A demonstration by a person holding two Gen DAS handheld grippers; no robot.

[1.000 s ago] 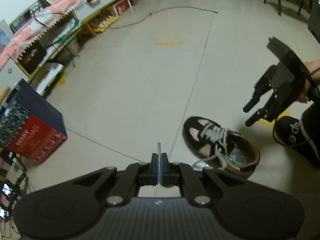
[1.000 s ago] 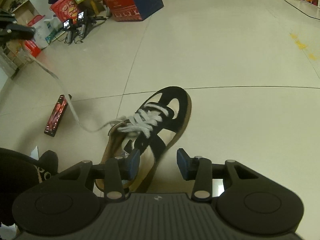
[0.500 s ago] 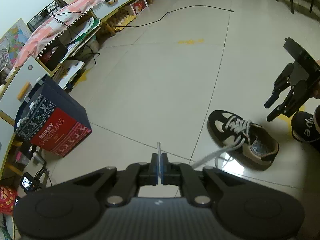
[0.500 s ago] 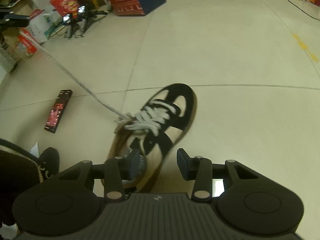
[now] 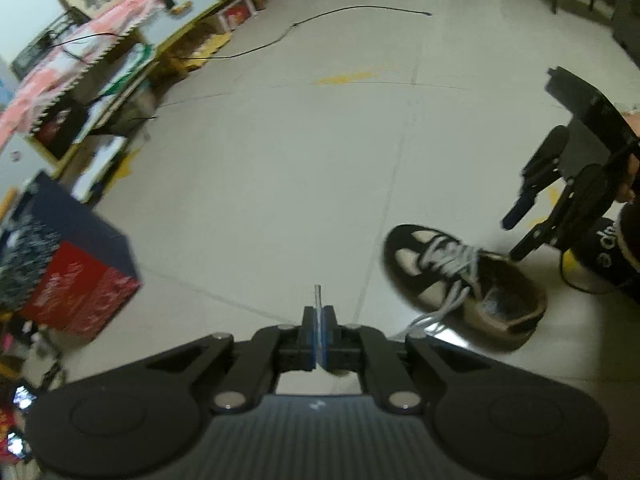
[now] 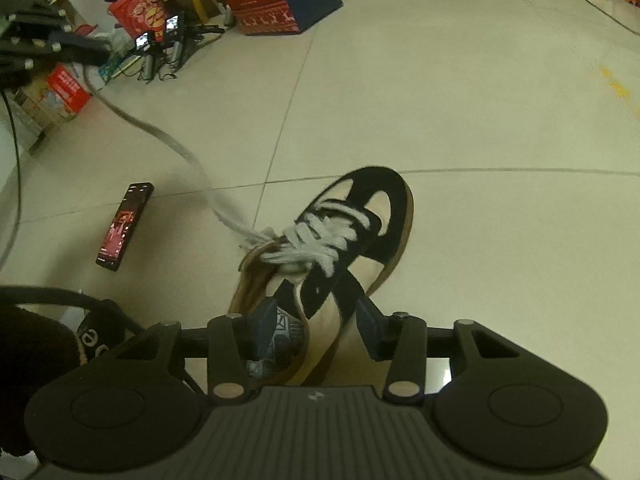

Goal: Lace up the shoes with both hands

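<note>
Tiled floor (image 6: 480,100), cluttered edges. Our left gripper (image 5: 319,336) pinches the shoelace (image 6: 180,152). Our right gripper (image 6: 316,328) is opening, straddling the shoe (image 6: 360,240).

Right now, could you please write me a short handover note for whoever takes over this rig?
Left gripper: shut on the lace tip, which sticks out past its fingers.
Right gripper: jaws opening, empty; it hangs over the heel end of the shoe, touching nothing that I can see.
Shoe: on the floor, toe pointing away from the right gripper.
Lace: runs from the top eyelets out to the left gripper, curving rather than taut.
Done: the lower rows are crossed.
Left: probably finishing the top eyelets and tying; the other lace end is not clearly visible.
</note>
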